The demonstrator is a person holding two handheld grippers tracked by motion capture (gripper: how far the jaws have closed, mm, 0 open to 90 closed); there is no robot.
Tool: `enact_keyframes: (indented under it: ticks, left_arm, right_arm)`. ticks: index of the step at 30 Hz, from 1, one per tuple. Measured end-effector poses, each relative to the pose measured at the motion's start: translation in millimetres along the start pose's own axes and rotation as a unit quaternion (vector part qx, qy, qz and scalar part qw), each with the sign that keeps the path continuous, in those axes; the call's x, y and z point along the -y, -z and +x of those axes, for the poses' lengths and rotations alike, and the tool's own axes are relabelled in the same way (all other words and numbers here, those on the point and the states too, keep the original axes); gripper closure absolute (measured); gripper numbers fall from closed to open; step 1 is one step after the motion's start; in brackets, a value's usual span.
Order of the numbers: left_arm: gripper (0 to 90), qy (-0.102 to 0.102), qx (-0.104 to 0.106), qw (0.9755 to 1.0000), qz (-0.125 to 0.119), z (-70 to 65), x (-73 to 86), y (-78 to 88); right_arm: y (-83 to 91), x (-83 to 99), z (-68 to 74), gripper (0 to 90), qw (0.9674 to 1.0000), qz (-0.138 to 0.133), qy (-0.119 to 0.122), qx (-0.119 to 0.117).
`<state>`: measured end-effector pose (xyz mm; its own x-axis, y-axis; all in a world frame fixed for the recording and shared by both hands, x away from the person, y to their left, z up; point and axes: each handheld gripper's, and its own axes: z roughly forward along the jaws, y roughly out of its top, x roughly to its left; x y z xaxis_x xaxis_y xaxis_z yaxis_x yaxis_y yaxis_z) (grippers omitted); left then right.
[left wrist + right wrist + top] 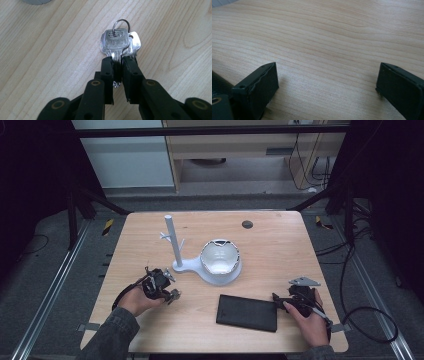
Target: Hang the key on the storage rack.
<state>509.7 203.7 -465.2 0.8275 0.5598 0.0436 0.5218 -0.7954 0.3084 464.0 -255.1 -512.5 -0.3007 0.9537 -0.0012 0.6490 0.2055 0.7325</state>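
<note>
Keys (117,43) lie over pale wooden table (280,250).

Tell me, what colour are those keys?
Silver keys, clearest in the left gripper view.

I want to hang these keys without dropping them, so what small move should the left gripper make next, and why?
Probably lift the left gripper slightly off the table and start toward the white stand. Its jaws are shut on the blade of the keys, with the ring free above, and the stand's side pegs look suited to catch that ring. The right gripper sits open near the black wallet, out of the way.
</note>
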Motion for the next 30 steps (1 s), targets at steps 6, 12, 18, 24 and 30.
enact_keyframes:
  ticks: [6,12,18,24,30]
  left_arm:
    - [83.2,0.004,-0.008,0.9999,0.013,-0.9,-1.1,2.5]
    - [83.5,0.004,-0.004,0.9999,0.014,-3.7,-1.1,6.6]
    - [87.1,0.014,-0.001,0.9999,0.005,-2.5,2.6,14.6]
    - [87.2,0.022,-0.002,0.9997,0.009,1.4,3.9,15.6]
    - [87.7,0.031,0.002,0.9995,-0.004,3.6,3.4,22.1]
  right_arm:
    - [0.1,0.0,0.1,4.1,1.0,0.001,0.0,0.0]
    - [-0.1,0.1,0.2,4.1,1.0,0.001,0.0,0.002]
    - [0.2,0.1,0.5,4.1,1.0,0.001,-0.001,0.001]
    - [0.2,0.1,0.5,4.1,1.0,0.001,-0.001,0.001]
    - [0.2,0.1,0.6,4.0,1.0,0.001,-0.001,0.0]
